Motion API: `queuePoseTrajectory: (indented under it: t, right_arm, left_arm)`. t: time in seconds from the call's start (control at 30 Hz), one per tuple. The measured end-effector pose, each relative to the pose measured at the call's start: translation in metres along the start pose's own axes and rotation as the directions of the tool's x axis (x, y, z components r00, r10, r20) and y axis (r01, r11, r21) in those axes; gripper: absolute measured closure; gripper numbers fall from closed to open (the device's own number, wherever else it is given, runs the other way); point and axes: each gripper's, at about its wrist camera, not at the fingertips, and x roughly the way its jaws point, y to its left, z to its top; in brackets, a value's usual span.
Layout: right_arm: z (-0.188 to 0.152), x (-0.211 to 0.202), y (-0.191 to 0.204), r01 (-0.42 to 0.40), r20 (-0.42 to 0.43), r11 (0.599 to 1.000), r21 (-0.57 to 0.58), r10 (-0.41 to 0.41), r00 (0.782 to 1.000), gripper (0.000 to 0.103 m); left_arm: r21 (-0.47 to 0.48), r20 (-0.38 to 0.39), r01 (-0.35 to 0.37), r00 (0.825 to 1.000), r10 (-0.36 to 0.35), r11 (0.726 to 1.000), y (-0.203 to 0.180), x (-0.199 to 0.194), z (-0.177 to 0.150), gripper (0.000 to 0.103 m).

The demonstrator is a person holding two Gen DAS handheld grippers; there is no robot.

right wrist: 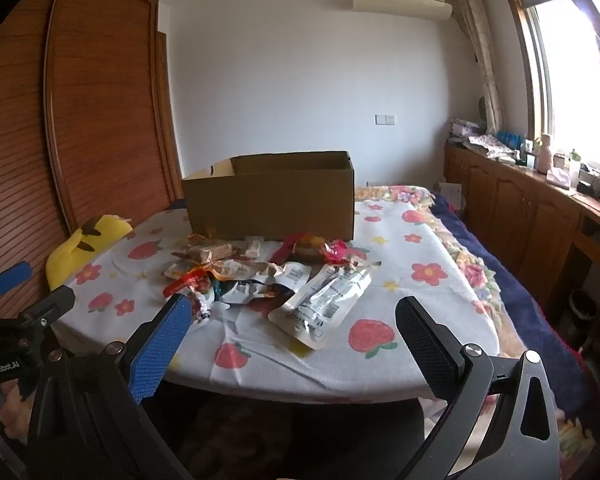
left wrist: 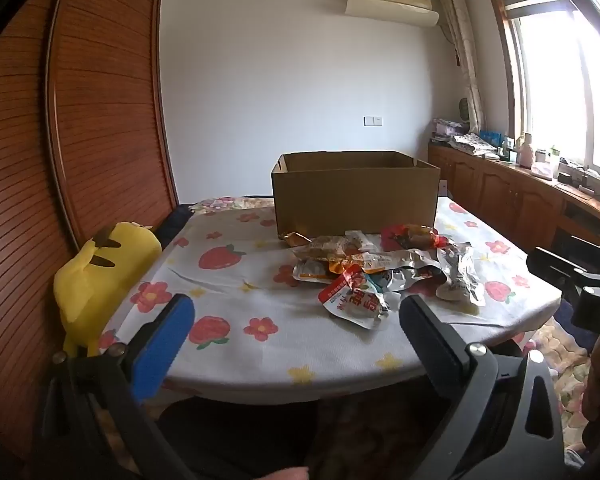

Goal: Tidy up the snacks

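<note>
Two wrist-camera views look across a table (left wrist: 228,344) covered with a white cloth printed with strawberries and flowers. A loose pile of snack packets (left wrist: 380,268) lies near the middle of the cloth, just in front of an open-topped cardboard box (left wrist: 352,192) that stands farther back on the table. None of the packets appears to be in the box from these angles, though its inside is mostly hidden, so the sorting looks to be at its very start: the step in hand seems to be the approach to a first packet. The left gripper (left wrist: 296,320) hovers over the near edge of the table, angled a little downward, its blue-padded and black fingers spread wide with nothing between them; a red and white packet (left wrist: 354,300) at the front of the pile lies closest to it. The right gripper (right wrist: 292,320) is held the same way beside it, tilted slightly down, jaws wide apart and empty, with a long silver foil pouch (right wrist: 324,304) lying on the cloth just ahead of it. The next move likely calls for lowering one gripper onto a single flat packet, pinching its edge without dragging its neighbours, then carrying it over the box wall. A yellow plush toy (left wrist: 100,276) leans at the table's left edge, clear of the pile.
</note>
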Motion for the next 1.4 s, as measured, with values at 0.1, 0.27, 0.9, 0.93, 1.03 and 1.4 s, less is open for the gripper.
queuePoseTrajectory:
  t: [0.1,0.27,0.9,0.93,1.03,1.4]
  right_arm:
    - [0.000,-0.001,0.000,-0.003,0.018,1.000,0.007,0.003,1.000,0.000]
    - [-0.001,-0.001,-0.001,-0.004,0.020,1.000,0.008,0.004,1.000,0.000]
    - [-0.002,-0.002,-0.002,-0.004,0.021,1.000,0.009,0.004,1.000,0.000]
    - [-0.002,-0.002,-0.002,-0.004,0.021,1.000,0.009,0.004,1.000,0.000]
    - [-0.002,0.000,-0.001,-0.007,0.019,1.000,0.011,0.006,1.000,0.000]
    - [-0.002,-0.001,-0.004,-0.005,0.017,1.000,0.013,0.005,1.000,0.000]
  left_arm:
    - [-0.001,0.001,0.000,1.000,0.000,1.000,0.001,0.000,0.001,0.000]
    - [0.005,0.006,-0.001,1.000,0.001,1.000,0.000,0.000,0.000,0.000]
    - [0.010,0.016,-0.005,1.000,0.005,1.000,0.001,-0.005,0.006,0.000]
    - [0.010,0.016,-0.006,1.000,0.006,1.000,0.001,-0.005,0.006,0.000]
    - [0.009,0.014,-0.006,1.000,0.006,1.000,0.001,-0.006,0.008,0.000]
    - [0.009,0.019,-0.006,1.000,0.006,1.000,0.001,-0.007,0.010,0.000]
